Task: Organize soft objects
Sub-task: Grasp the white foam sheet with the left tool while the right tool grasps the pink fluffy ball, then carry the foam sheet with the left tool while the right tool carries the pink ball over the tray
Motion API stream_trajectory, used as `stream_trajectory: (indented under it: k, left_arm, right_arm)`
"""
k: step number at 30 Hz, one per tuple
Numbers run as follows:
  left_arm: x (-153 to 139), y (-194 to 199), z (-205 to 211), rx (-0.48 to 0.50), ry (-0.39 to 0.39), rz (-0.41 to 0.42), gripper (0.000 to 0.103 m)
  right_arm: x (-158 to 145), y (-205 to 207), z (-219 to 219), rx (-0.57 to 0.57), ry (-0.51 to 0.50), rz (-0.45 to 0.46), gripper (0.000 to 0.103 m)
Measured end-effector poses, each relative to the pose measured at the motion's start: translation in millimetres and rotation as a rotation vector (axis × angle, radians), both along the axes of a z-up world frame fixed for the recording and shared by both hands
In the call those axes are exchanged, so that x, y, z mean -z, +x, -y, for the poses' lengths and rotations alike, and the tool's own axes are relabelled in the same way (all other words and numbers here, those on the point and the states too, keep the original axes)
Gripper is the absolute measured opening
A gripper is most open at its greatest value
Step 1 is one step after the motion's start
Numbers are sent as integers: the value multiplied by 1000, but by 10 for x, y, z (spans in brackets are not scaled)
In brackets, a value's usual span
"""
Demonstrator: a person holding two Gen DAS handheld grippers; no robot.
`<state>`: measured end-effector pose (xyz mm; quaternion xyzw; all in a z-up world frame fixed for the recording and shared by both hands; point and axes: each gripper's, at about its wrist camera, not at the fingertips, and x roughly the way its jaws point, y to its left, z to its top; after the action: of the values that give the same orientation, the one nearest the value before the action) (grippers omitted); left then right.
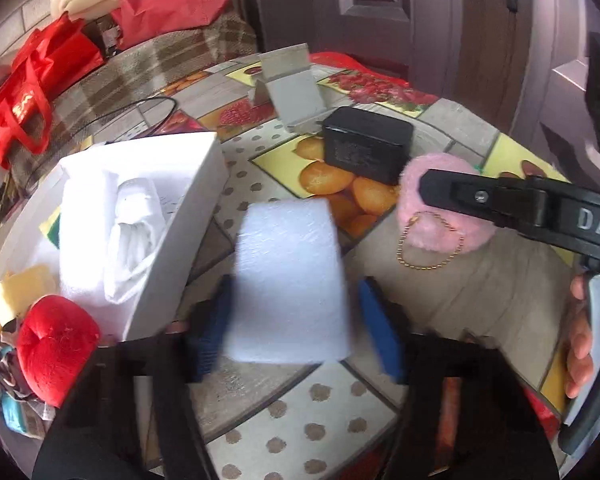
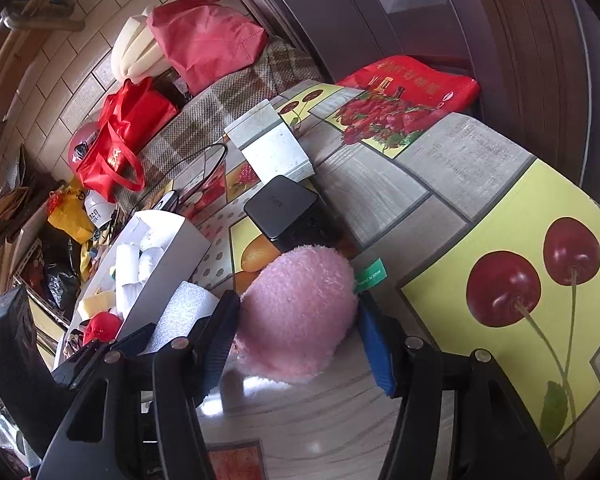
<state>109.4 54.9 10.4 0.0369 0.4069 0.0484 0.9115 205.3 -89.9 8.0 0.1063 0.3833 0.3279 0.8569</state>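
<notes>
Left tongs [image 1: 296, 332] angled down clamp white foam block [image 1: 288, 276]; right tongs [image 2: 300, 340] clamp pink plush [image 2: 296, 312].

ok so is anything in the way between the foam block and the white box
Nothing visible. The white foam block sits between the left gripper's pads, and the white box lies right beside it on the left, with only bare tablecloth between. The box already holds white rolled cloths.

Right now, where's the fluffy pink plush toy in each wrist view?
Left wrist: the fluffy pink plush toy sits right of centre, partly behind the right gripper's black finger, beside the white foam block.
Right wrist: centre-bottom, between the right gripper pads.
Shared landmark: the black rectangular box, just beyond the toy.
</notes>
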Motion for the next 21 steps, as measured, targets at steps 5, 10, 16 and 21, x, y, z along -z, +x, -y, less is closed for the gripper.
stream_trajectory:
  k: [5,10,16,21]
  left_arm:
    - [-126,-173,53,-1,21,99,51]
    - [-310,-474,83,-49,48,255,51]
    - [-436,-767,39,-88,32,382,51]
    - [-467,-812,-46,-110,-1,412,51]
  right_arm:
    - [-2,-7,-5,-8,2,5,58]
    - [-126,-168,23,-21,34,101,43]
    - [-238,-399,78,-9,57,203,28]
    - [-171,-274,120,81,38,139,79]
